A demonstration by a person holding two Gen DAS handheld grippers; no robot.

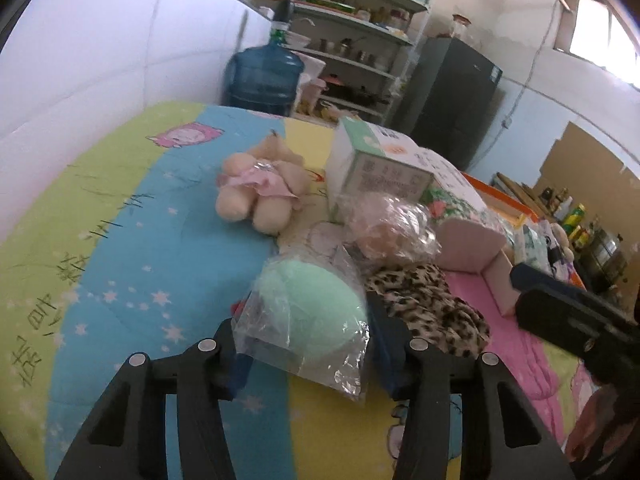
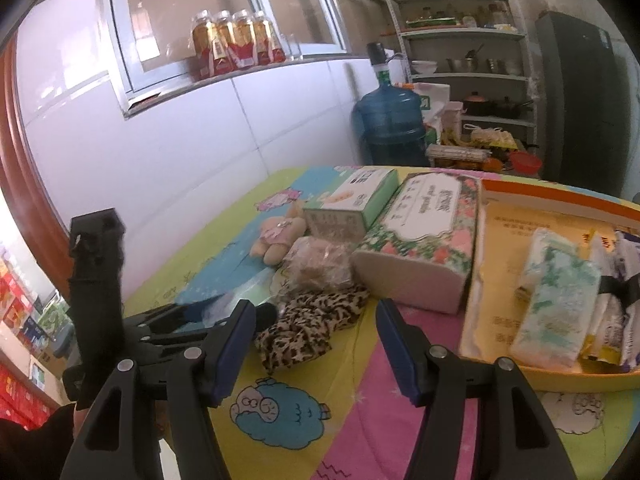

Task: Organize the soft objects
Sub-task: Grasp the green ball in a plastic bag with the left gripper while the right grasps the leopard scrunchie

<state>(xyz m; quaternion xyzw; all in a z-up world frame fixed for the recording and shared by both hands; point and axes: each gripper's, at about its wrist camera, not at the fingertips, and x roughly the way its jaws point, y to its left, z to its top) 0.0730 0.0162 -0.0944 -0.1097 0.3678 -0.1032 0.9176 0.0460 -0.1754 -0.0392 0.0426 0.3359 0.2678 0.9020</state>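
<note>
In the left wrist view my left gripper [image 1: 308, 344] stands open around a mint green soft toy in a clear plastic bag [image 1: 312, 304], one finger on each side of it. Beyond it lie a leopard-print cloth [image 1: 428, 300], a bagged pinkish toy [image 1: 388, 224] and a small plush bear in a pink dress [image 1: 260, 188]. In the right wrist view my right gripper [image 2: 316, 344] is open and empty above the sheet, just short of the leopard-print cloth [image 2: 312, 320]. The bear [image 2: 276, 236] and the bagged toy [image 2: 320, 264] lie behind it.
A green tissue box [image 2: 352, 204] and a floral tissue pack [image 2: 424, 236] stand at the back. A yellow-orange tray [image 2: 496, 272] at the right holds several soft packets. The left gripper shows at the left of the right wrist view [image 2: 96, 280]. A water jug [image 2: 390, 120] and shelves stand behind.
</note>
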